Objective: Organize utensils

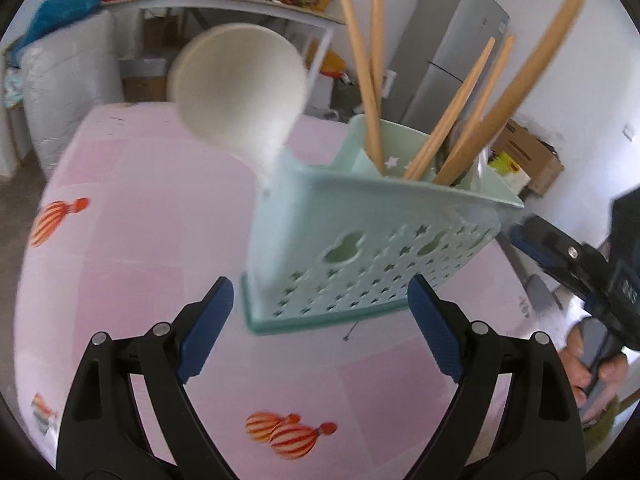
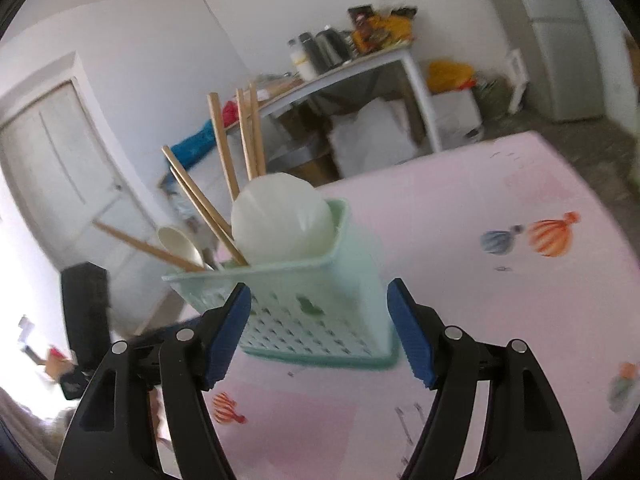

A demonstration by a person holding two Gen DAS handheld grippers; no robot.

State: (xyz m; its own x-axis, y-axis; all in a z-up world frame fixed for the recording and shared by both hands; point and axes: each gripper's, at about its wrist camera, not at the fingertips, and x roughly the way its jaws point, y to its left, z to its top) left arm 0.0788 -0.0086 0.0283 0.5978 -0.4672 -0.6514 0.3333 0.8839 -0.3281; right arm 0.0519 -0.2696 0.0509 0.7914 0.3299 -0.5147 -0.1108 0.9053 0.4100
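A mint-green plastic utensil caddy [image 1: 360, 240], its walls punched with star-shaped holes, stands on the counter [image 1: 132, 240] with its glossy pink, balloon-printed cover. Five wooden chopsticks [image 1: 452, 136], a big white ladle [image 1: 240, 84] and a cream spoon [image 2: 180, 242] stick out of it. The left tongs [image 1: 320, 320] and right tongs [image 2: 320, 328] hang spread, empty, near its base.

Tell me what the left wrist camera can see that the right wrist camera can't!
Only the left view shows the grey fridge and a hand holding the other tool. Only the right view shows a white door and a small spoon. Both show the green basket, chopsticks, white ladle and pink tablecloth.
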